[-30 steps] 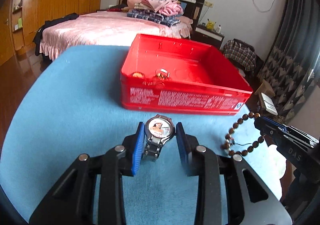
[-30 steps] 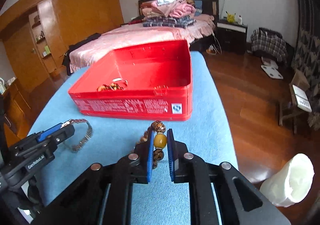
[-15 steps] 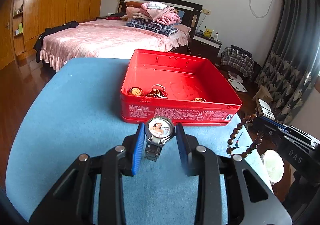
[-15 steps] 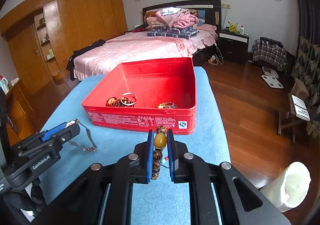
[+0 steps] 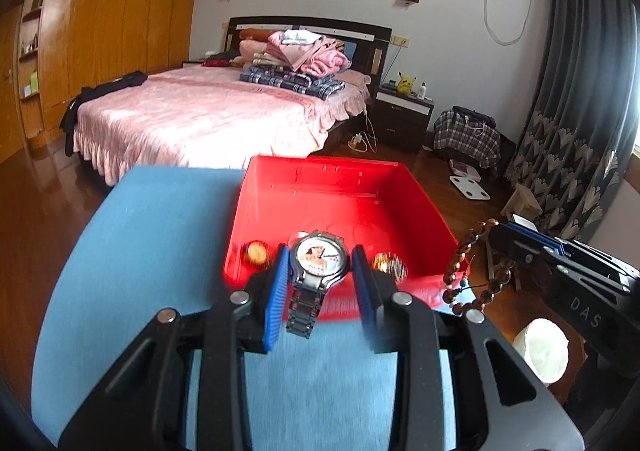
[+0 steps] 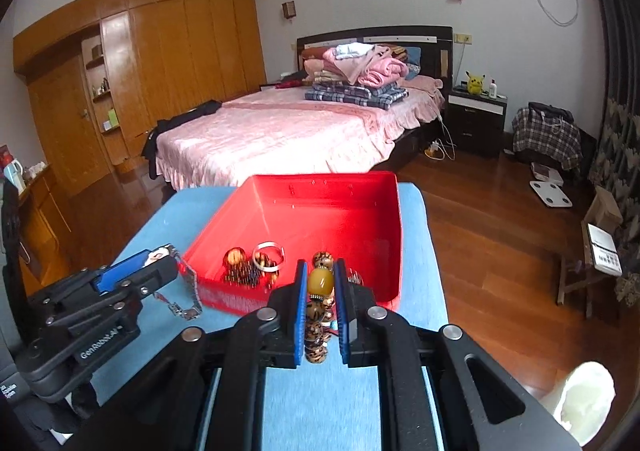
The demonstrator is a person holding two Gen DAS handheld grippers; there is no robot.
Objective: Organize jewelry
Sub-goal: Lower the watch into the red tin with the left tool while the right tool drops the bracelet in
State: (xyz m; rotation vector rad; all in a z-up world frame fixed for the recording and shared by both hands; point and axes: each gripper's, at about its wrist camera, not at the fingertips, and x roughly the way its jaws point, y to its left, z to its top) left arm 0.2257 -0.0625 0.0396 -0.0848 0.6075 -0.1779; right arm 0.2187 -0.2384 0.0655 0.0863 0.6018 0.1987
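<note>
A bedroom with a wooden floor, a pink-covered bed and a wooden wardrobe wall lies behind a desk covered in blue cloth.

Left wrist view: the left gripper has its jaws closed part-way on the case of a steel wristwatch, whose dial faces the camera and whose metal band hangs down between the blue pads. The watch is held above the desk, in front of the near wall of a red box that stands on the blue cloth. Inside the box, near its front wall, small round pieces of jewelry show on either side of the jaws; they are blurred. At the right edge the right gripper reaches in, and a loop of brown beads, the bead bracelet, hangs from its tip beside the box's right corner.

Right wrist view: the right gripper has its jaws nearly together, pinching the bead bracelet at its large amber bead, with the speckled brown beads hanging below between the pads. It hangs over the desk, just before the red box. In the box lie a silver ring-shaped piece and dark beaded items. At the left, the left gripper holds the wristwatch, its band dangling next to the box's left front corner.
</note>
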